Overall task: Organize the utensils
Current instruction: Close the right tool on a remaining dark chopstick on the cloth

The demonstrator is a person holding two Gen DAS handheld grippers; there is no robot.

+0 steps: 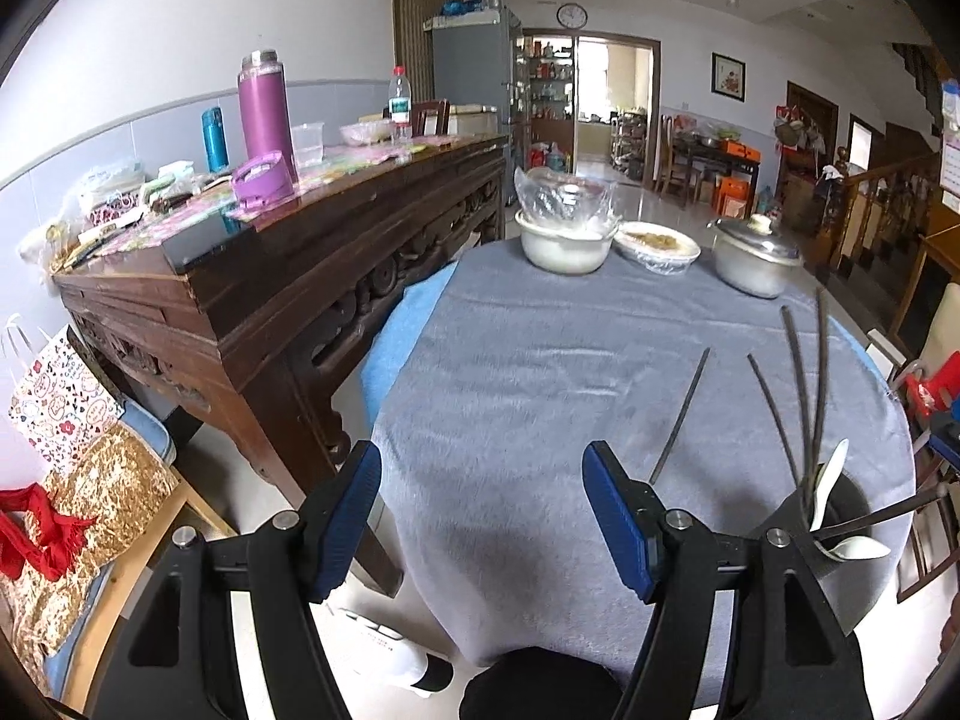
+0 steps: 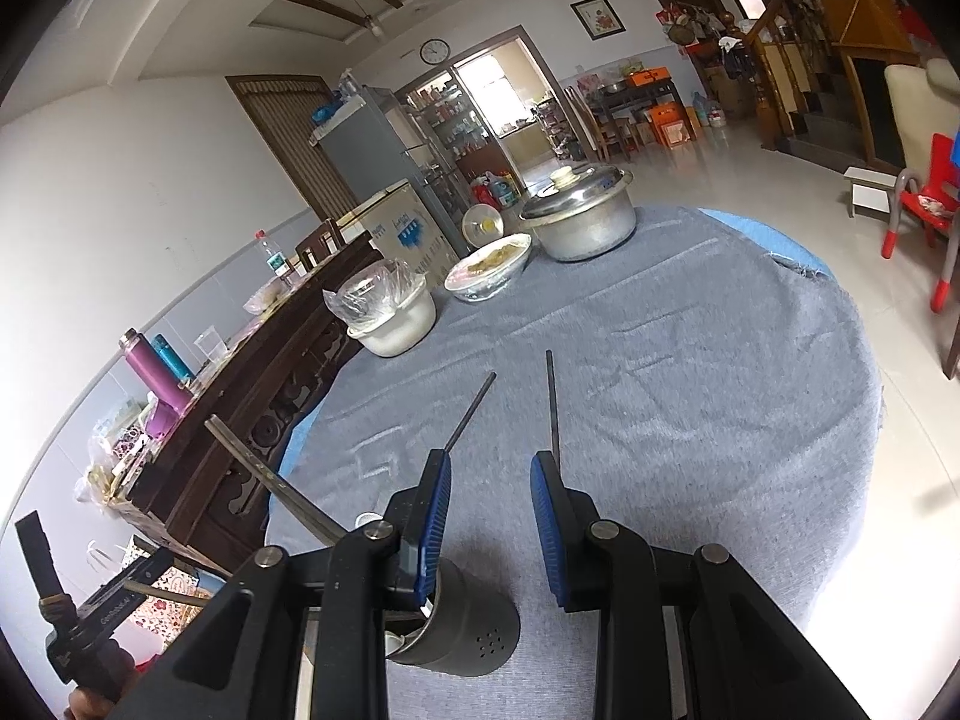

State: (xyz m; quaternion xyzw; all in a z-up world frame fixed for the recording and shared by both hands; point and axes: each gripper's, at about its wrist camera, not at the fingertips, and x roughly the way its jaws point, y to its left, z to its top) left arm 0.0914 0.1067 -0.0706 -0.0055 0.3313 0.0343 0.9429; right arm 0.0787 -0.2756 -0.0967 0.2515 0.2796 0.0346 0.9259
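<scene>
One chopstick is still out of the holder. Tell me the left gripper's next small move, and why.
Probably shift the left gripper rightwards and down until its jaws straddle the loose chopstick. The jaws are open and empty, that chopstick lies flat on the grey cloth just beyond the right-hand finger, and the others already stand in the utensil holder.

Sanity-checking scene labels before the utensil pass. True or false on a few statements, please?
1. The left claw is open with nothing between its pads. True.
2. The metal pot has its lid off. False: the lid sits on it.
3. White spoons stick out of the dark utensil holder. True.
4. The tablecloth is red. False: it is grey.
5. The purple flask stands on the round table. False: it stands on the wooden sideboard beside it.
</scene>
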